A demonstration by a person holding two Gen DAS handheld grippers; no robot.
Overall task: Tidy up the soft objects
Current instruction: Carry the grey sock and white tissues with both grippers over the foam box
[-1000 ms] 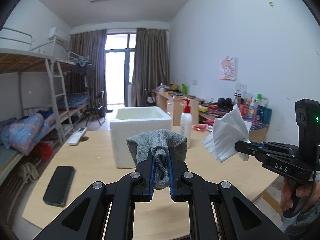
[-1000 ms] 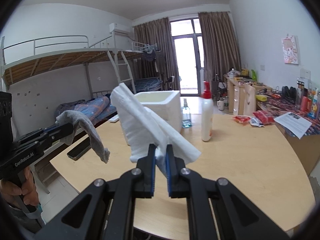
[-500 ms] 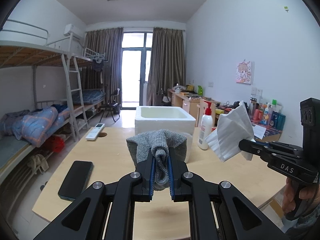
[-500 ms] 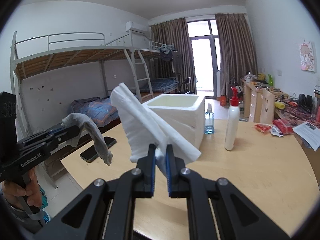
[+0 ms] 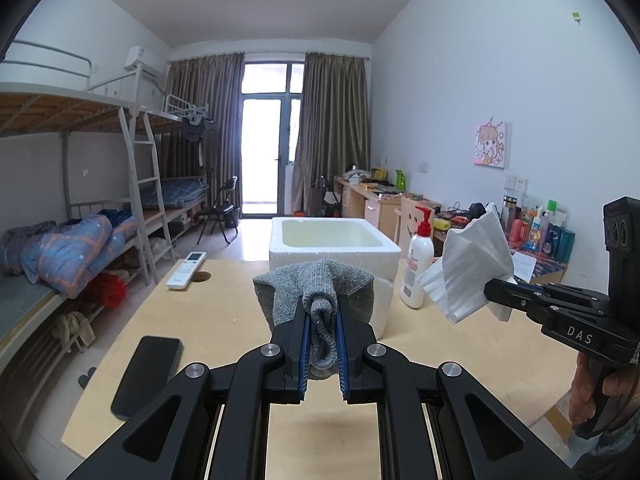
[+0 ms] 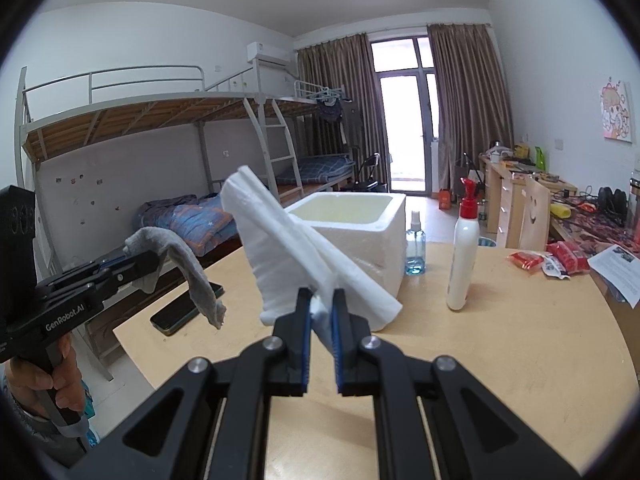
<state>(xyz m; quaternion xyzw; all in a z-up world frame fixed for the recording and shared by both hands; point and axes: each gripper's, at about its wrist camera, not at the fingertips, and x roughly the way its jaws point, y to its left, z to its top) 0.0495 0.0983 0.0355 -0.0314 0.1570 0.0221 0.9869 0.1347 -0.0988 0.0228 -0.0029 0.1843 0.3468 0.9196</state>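
My left gripper point(image 5: 322, 312) is shut on a grey knitted sock point(image 5: 316, 292) and holds it above the wooden table point(image 5: 224, 320), just in front of the white foam box point(image 5: 332, 240). My right gripper point(image 6: 321, 304) is shut on a folded white tissue point(image 6: 288, 248), held above the table near the box's point(image 6: 360, 224) front corner. In the right wrist view the left gripper point(image 6: 148, 266) is at the left with the sock point(image 6: 184, 264) drooping from it. In the left wrist view the right gripper point(image 5: 490, 292) holds the tissue point(image 5: 468, 272) at the right.
A white pump bottle point(image 5: 416, 260) stands right of the box, with a small blue spray bottle point(image 6: 415, 246) beside it. A black phone point(image 5: 148, 372) and a white remote point(image 5: 187, 269) lie on the table's left side. Red packets point(image 6: 548, 260) and a paper lie at the right edge.
Both grippers have moved closer to the foam box and risen a little, still holding the sock and the tissue. The box looks larger and more central.
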